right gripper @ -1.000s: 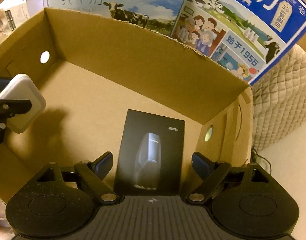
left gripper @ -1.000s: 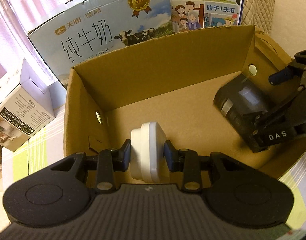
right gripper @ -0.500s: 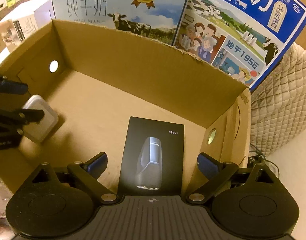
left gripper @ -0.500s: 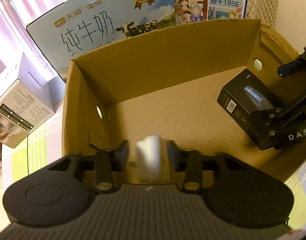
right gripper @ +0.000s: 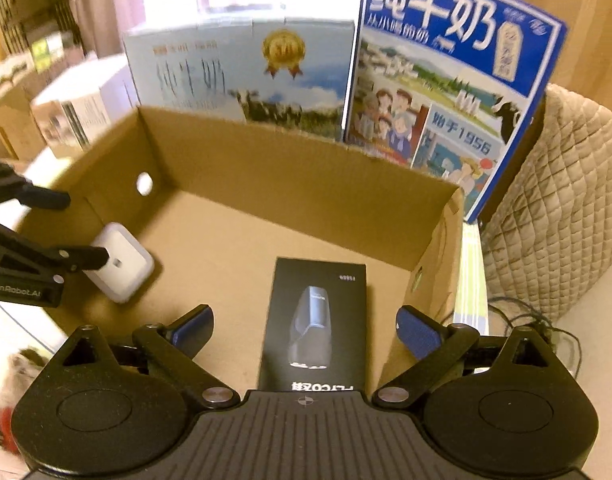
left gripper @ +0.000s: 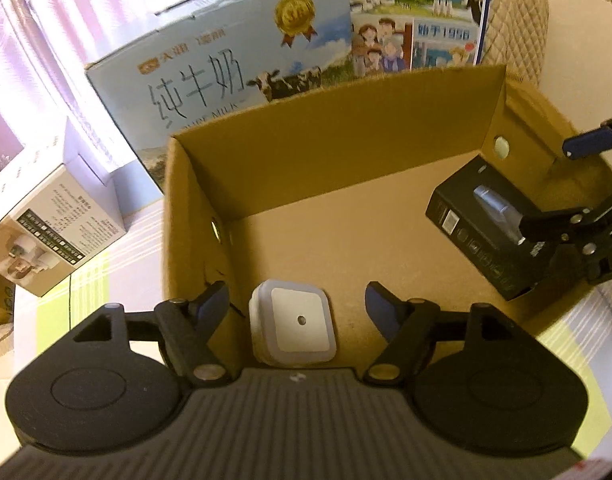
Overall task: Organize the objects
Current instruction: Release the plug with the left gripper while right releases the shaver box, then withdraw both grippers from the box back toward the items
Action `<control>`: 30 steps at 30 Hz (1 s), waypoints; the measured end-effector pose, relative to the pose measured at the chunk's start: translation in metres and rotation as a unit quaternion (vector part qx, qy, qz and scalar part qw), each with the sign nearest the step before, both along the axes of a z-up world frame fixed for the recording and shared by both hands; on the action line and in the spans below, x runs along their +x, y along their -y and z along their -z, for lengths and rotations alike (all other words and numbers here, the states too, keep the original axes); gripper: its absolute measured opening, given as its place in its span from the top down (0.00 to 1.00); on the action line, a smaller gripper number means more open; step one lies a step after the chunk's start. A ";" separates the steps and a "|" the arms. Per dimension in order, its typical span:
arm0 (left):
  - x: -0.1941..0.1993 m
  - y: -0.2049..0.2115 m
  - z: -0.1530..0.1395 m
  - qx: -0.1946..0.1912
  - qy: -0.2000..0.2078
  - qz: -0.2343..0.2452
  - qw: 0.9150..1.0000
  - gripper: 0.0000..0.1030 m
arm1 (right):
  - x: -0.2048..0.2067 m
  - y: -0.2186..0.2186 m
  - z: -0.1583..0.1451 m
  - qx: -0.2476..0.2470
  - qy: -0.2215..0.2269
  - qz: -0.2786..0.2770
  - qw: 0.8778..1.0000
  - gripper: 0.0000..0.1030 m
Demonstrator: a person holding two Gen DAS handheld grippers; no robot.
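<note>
An open cardboard box [left gripper: 338, 148] [right gripper: 306, 176] stands in front of both grippers. A white square night light [left gripper: 293, 326] lies flat on the box floor near its left wall; it also shows in the right wrist view [right gripper: 121, 264]. My left gripper [left gripper: 297, 308] is open above it, fingers apart and not touching it. A black shaver box [right gripper: 316, 324] lies on the floor at the right side; it also shows in the left wrist view [left gripper: 482, 236]. My right gripper [right gripper: 306, 326] is open above it, fingers wide of both sides.
Two milk cartons stand behind the box, a light blue one [left gripper: 233, 68] and a dark blue one [right gripper: 446, 80]. A white product box [left gripper: 49, 224] sits to the left on the striped cloth. A quilted chair back [right gripper: 554, 200] and cables [right gripper: 526, 320] are at the right.
My left gripper opened and let go of the night light, which dropped flat onto the box floor. Both grippers rose and drew back a little; the shaver box stayed put.
</note>
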State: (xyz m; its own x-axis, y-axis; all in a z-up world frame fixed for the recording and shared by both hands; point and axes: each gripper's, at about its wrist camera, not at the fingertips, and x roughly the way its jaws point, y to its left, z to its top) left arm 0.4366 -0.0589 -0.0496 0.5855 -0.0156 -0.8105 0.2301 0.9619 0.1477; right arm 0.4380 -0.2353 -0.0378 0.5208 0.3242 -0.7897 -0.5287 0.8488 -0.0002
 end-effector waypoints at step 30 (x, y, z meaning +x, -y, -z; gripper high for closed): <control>-0.169 -0.056 -0.057 -0.065 0.048 -0.050 0.996 0.26 | -0.155 0.061 -0.048 0.128 0.032 0.062 0.989 0.08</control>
State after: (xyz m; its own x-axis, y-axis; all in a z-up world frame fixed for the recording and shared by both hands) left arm 0.2676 -0.0027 0.0070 0.6636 -0.0550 -0.7461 0.1239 0.9916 0.0371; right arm 0.2830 -0.2960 0.0100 0.6161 0.4393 -0.6537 -0.4259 0.8840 0.1926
